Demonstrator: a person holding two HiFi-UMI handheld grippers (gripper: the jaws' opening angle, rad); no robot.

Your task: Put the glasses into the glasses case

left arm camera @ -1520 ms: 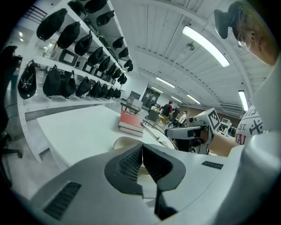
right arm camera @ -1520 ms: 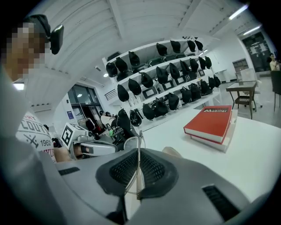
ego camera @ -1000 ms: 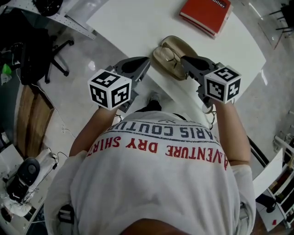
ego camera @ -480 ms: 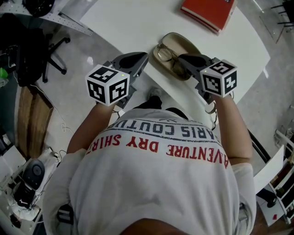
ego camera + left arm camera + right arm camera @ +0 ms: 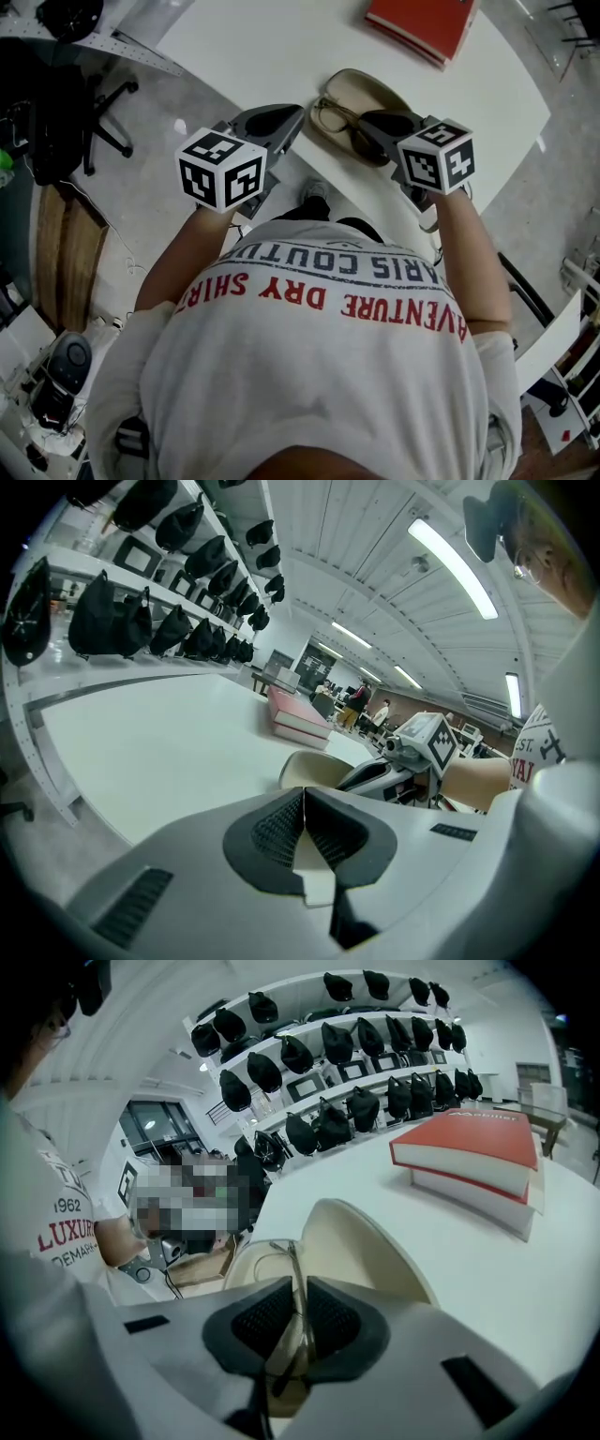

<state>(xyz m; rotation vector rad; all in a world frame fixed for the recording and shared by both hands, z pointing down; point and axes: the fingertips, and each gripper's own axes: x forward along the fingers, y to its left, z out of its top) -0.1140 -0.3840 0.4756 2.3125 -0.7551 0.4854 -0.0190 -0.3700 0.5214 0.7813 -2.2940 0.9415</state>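
Note:
A beige glasses case (image 5: 367, 91) lies open near the white table's (image 5: 262, 47) front edge. My right gripper (image 5: 367, 133) holds thin-rimmed glasses (image 5: 336, 116) low over the case's open shell. In the right gripper view the glasses' (image 5: 277, 1258) frame runs between the pads (image 5: 330, 1321), with the case (image 5: 370, 1241) just beyond. The jaws are starting to open with the frame still pinched between them. My left gripper (image 5: 289, 120) hovers at the table edge left of the case, shut on nothing. The left gripper view shows its pads (image 5: 272, 825) together, with the case (image 5: 311, 769) ahead.
A red book (image 5: 422, 23) lies on the table beyond the case, also seen as a red book (image 5: 469, 1157) at right in the right gripper view. A pink book (image 5: 300, 719) shows in the left gripper view. Floor, a chair and equipment are left of the table.
Both grippers have sunk a little. The right one has carried the glasses down toward the open case. The left one stays beside the case at the table edge.

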